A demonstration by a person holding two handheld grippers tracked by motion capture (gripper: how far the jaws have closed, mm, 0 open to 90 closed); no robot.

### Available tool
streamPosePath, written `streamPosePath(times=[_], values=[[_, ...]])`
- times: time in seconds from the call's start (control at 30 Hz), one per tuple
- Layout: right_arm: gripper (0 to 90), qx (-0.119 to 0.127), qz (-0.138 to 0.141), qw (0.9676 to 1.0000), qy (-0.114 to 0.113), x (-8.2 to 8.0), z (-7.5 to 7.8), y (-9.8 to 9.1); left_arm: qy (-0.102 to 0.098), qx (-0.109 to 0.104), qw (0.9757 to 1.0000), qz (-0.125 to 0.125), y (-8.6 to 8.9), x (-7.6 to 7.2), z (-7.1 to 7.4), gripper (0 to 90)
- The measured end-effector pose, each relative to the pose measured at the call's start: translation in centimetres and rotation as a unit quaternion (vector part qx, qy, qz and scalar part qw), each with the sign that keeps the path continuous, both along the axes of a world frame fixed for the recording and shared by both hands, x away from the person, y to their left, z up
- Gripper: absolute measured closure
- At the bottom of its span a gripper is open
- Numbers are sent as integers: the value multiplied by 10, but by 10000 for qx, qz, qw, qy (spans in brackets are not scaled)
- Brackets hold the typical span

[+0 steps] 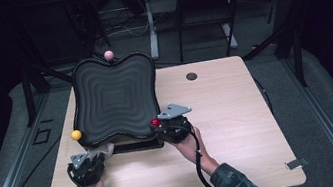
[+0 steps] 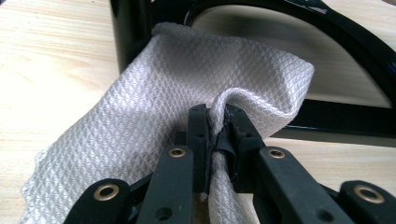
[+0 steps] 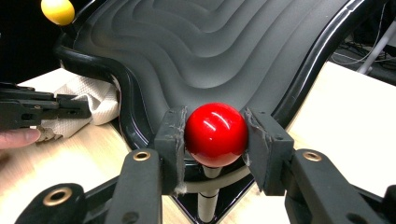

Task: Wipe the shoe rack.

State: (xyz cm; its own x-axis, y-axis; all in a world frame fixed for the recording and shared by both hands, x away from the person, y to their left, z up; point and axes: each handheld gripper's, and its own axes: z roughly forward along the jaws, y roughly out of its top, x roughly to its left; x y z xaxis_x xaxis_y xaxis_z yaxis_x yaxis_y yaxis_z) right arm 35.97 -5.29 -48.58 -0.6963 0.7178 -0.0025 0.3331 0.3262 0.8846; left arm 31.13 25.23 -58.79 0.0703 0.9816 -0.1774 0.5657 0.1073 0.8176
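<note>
Black and rippled, the tray [image 1: 115, 99] stands tilted on the table [image 1: 238, 112] from above; your left gripper [image 1: 94, 158] is at its near edge. In your left gripper view, the jaws pinch the white cloth [image 2: 154, 116]. In your right gripper view, your right gripper [image 3: 215, 135] clamps the red ball [image 3: 215, 134] at the tray's corner.

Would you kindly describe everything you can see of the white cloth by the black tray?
The white cloth is a thin woven fabric with a fine diamond pattern and a slight sheen. It lies crumpled on the wooden table, at the near left corner of the black rippled tray, where its far edge meets the tray's dark frame. The left gripper is shut on a raised fold of it, pinching the fabric between its jaws so it bunches upward.
</note>
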Motion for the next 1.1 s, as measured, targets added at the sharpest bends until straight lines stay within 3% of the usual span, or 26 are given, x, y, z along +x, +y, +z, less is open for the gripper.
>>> streamPosePath(times=[0.2,0.43,0.6,0.83,1.1], values=[[596,14,6,10000,23,0,0,0,55,-53,9998,-172,-12,-1,0,812],[596,5,10,10000,17,0,-1,0,68,98,9988,-472,-38,-1,0,817],[596,-15,-1,10000,19,0,-1,0,80,190,9966,-799,-59,0,0,818],[596,-40,-14,10000,30,0,-1,1,103,239,9910,-1317,-91,3,1,818],[596,-61,-22,10000,25,0,-2,1,103,180,9827,-1838,-122,6,1,817]])
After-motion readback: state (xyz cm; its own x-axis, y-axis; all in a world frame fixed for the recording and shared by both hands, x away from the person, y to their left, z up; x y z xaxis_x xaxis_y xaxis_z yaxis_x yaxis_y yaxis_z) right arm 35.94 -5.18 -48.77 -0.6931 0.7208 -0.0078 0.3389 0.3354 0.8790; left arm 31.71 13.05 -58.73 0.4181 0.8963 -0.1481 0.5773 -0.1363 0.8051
